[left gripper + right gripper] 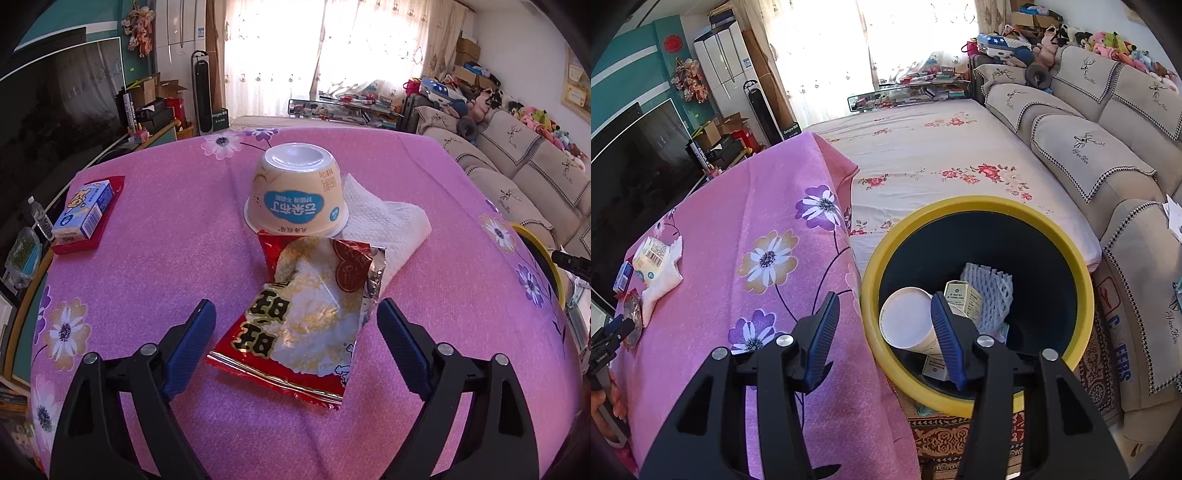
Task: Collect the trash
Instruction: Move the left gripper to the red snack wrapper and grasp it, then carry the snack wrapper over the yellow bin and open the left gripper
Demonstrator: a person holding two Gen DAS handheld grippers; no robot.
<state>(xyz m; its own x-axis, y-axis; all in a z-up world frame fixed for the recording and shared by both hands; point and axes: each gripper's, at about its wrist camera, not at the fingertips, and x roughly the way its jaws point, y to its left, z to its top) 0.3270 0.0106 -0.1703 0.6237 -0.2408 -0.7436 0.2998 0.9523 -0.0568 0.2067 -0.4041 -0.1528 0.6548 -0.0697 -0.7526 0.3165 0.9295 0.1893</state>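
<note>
Left wrist view: your left gripper has its jaws spread wide, nothing gripped. The red snack wrapper lies flat on the pink tablecloth between the two blue pads, neither pad touching it. Just beyond the wrapper sits an upturned pudding cup, touching the wrapper's far edge. A crumpled paper towel lies beside the cup on the right, partly under the wrapper. A small blue box on a red card sits well left of the cup.

Right wrist view: your right gripper has its jaws about half open and empty, hanging over the near rim of the yellow-rimmed bin. Inside the bin: a paper cup, a small carton, white foam netting. The tablecloth is left of the bin, with cup and towel at its far left edge.
</note>
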